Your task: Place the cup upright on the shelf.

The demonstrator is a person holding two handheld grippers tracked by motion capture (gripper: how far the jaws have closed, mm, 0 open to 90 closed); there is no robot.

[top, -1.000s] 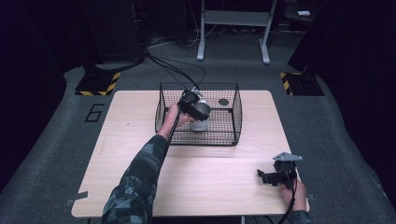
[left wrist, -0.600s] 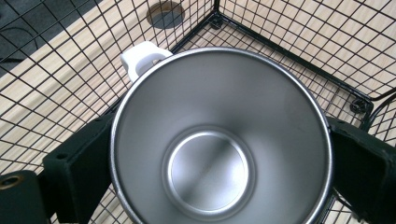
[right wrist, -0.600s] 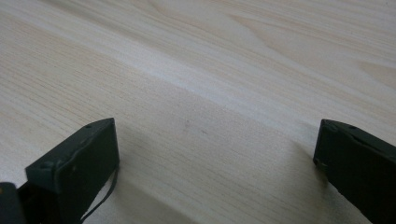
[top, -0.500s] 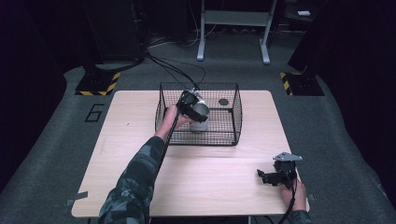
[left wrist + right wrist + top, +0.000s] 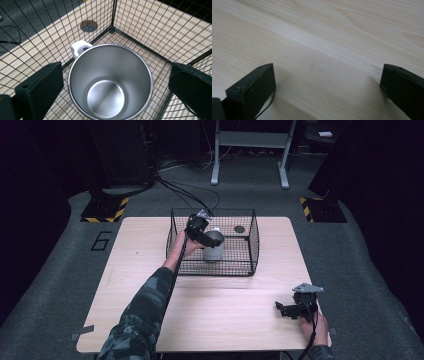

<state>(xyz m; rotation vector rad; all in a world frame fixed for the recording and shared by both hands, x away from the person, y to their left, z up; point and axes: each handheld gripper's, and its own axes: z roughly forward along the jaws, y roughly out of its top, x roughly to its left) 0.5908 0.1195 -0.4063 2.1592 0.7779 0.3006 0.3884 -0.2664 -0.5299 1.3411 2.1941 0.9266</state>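
Note:
A steel mug (image 5: 214, 247) with a white handle stands upright inside a black wire basket (image 5: 250, 251) at the far middle of the wooden table. My left gripper (image 5: 202, 236) hangs just above the mug. In the left gripper view I look straight down into the empty mug (image 5: 110, 82). The left gripper (image 5: 116, 70) is open, its jaws wide on either side of the rim and apart from it. My right gripper (image 5: 286, 310) rests low near the table's front right edge. In its own view the right gripper (image 5: 327, 72) stands open over bare wood.
A dark round spot (image 5: 239, 229) lies by the basket's far corner, also seen in the left gripper view (image 5: 89, 25). The tabletop (image 5: 225, 315) between the basket and the front edge is bare wood. Beyond the table are cables, a metal stand (image 5: 250, 140) and striped floor blocks.

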